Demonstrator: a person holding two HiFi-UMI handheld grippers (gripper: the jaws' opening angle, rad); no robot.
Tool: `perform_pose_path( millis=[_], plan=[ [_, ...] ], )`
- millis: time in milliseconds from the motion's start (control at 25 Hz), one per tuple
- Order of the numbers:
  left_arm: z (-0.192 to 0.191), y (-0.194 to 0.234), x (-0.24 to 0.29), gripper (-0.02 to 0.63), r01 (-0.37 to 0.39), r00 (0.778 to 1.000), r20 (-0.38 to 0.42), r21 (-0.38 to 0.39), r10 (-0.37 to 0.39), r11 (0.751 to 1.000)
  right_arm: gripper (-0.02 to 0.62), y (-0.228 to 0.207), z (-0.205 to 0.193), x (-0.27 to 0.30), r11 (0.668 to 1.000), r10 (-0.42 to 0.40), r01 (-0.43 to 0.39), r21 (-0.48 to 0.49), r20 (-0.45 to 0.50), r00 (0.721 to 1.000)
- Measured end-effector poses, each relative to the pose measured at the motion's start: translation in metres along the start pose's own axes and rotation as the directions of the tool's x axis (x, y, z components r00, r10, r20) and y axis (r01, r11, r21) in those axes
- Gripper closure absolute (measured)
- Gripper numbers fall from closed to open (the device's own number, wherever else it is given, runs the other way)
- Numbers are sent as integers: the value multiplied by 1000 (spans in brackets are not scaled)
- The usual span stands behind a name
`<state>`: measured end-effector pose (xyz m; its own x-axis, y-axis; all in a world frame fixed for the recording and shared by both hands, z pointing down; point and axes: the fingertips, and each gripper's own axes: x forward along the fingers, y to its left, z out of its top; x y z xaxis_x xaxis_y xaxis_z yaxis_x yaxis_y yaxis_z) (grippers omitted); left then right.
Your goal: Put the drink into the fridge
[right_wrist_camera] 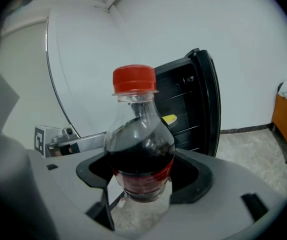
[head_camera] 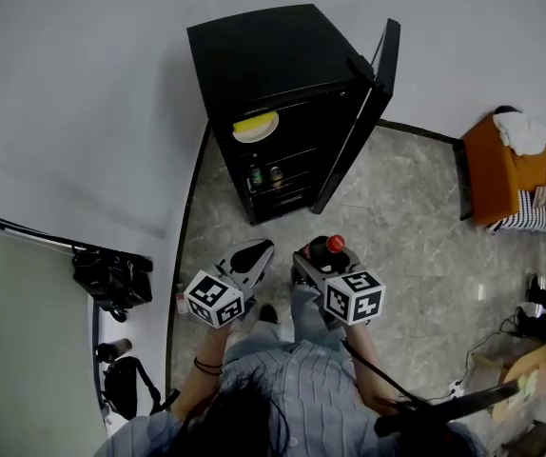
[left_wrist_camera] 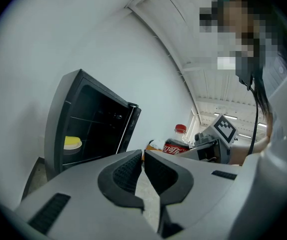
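A cola bottle [right_wrist_camera: 139, 149] with a red cap and dark drink stands upright between the jaws of my right gripper [right_wrist_camera: 142, 171], which is shut on it. In the head view the bottle [head_camera: 331, 248] shows its red cap just ahead of the right gripper [head_camera: 322, 255]. The black mini fridge [head_camera: 282, 103] stands ahead on the floor with its door [head_camera: 360, 112] swung open to the right. My left gripper [head_camera: 254, 255] is beside the right one, shut with nothing in it [left_wrist_camera: 142, 171]. From the left gripper view the bottle [left_wrist_camera: 177, 145] is at the right.
Inside the fridge a yellow thing on a white plate [head_camera: 255, 125] sits on the upper shelf and cans [head_camera: 264, 175] on a lower one. An orange seat with cloths [head_camera: 517, 171] is at the right. Black bags [head_camera: 111, 279] lie at the left wall. A cardboard box [head_camera: 520, 369] is lower right.
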<state>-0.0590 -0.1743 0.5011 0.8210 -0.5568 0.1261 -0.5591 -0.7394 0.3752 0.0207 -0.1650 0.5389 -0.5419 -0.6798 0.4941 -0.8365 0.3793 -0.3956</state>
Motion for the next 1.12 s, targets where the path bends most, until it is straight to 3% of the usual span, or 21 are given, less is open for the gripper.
perform_pose_path(
  millis=[560,1120],
  plan=[
    [17,52,58,600,-58,998,6,-2,58,998,291,-62,40,63,998,20,-23,-55,-49,999],
    [6,100,97,600,-103,994,-20,2,103,995,291,-115,56,140,990,43,-56,-127,-99,994]
  ],
)
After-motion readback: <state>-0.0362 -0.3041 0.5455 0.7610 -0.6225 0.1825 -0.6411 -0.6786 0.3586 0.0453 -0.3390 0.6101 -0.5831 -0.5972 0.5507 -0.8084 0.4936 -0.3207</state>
